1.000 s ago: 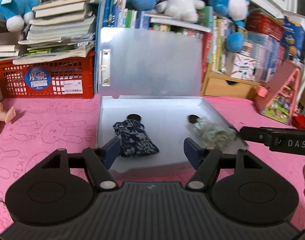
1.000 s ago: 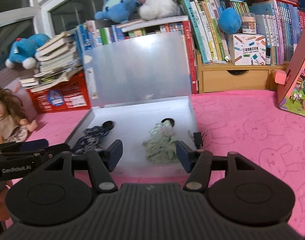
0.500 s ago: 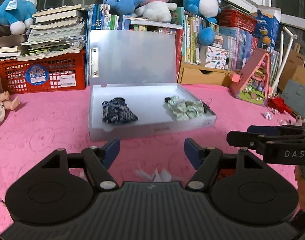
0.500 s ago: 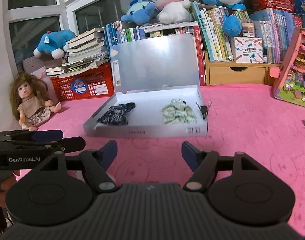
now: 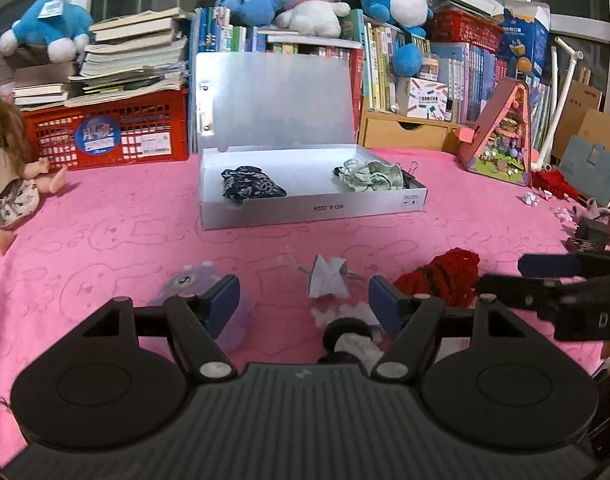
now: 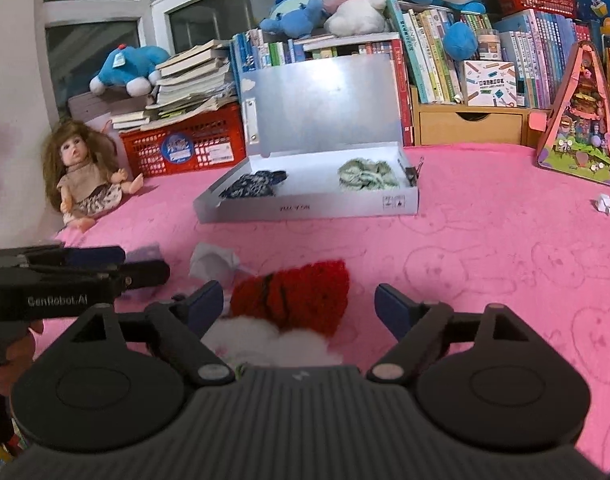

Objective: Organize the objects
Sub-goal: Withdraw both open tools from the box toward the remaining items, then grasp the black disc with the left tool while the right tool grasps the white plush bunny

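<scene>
An open silver box (image 5: 313, 208) (image 6: 305, 208) stands on the pink cloth with its lid up. Inside lie a dark blue floral pouch (image 5: 249, 188) (image 6: 253, 184) and a pale green one (image 5: 369, 176) (image 6: 365, 174). Nearer lie a red knitted piece (image 5: 441, 276) (image 6: 293, 296) with white fluff, a folded white paper (image 5: 327, 276) (image 6: 213, 262) and a purple translucent item (image 5: 189, 280). My left gripper (image 5: 303, 304) is open above the paper and fluff, gripping nothing. My right gripper (image 6: 299, 304) hovers over the red piece, jaws opening, pads not touching it.
A doll (image 6: 85, 176) sits at the left by a red crate (image 5: 105, 136) stacked with books. Shelves of books and plush toys line the back. A pink toy house (image 6: 581, 120) stands at the right, with a crumpled paper (image 6: 603, 203) near it.
Both grippers pulled back from the box toward the near side of the cloth. The red piece and the paper came into view. The right jaws spread wider.
</scene>
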`<state>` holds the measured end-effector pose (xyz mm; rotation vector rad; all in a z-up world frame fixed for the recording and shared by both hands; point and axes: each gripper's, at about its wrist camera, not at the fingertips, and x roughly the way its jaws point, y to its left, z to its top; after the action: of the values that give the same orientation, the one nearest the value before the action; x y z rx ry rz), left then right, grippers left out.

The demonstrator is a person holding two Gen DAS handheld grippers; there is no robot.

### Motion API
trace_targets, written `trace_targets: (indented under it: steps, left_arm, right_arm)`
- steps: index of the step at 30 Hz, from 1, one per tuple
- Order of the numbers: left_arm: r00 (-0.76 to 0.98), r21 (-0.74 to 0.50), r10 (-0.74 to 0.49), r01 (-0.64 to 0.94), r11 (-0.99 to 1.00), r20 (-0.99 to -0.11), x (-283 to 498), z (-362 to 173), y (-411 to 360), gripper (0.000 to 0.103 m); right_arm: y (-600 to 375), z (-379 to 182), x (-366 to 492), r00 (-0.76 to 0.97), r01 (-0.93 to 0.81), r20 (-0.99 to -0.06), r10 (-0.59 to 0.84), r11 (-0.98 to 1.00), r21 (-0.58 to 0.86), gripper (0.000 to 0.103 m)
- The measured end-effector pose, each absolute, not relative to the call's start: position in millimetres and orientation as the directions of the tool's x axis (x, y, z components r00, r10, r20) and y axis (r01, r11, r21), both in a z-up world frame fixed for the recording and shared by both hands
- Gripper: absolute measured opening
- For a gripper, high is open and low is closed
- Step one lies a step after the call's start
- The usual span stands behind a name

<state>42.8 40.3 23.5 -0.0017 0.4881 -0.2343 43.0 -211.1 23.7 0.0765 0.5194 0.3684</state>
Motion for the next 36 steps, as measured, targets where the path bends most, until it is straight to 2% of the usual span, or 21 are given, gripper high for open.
trace_targets:
  steps: [9,15,25,36]
  left_arm:
    - [0.856,-0.051,-0.225,0.228,0.972,-0.466,21,5,41,0.076]
    - [0.841,-0.08,-0.234,0.224,0.971,-0.488,21,-5,43,0.076]
    - [0.843,-0.101,-0.251,0.231,0.968,-0.476,18,-10,40,0.076]
    - [0.884,-0.023,-0.15,0.156,0.987,-0.442,14,-9,53,0.076]
  right_arm:
    - [-195,6,26,0.788,-0.358,-0.501,0.357,0.929,0.098,0.091]
    - [-190,-3,25,0.776,-0.36,-0.523,0.352,0.929,0.092,0.091]
    - [-195,-8,29,0.765,-0.346,-0.539,0.354,0.931,0.12,0.091]
    - [-198,-6,27,0.801,-0.299,-0.508,0.315,0.947,0.116,0.09]
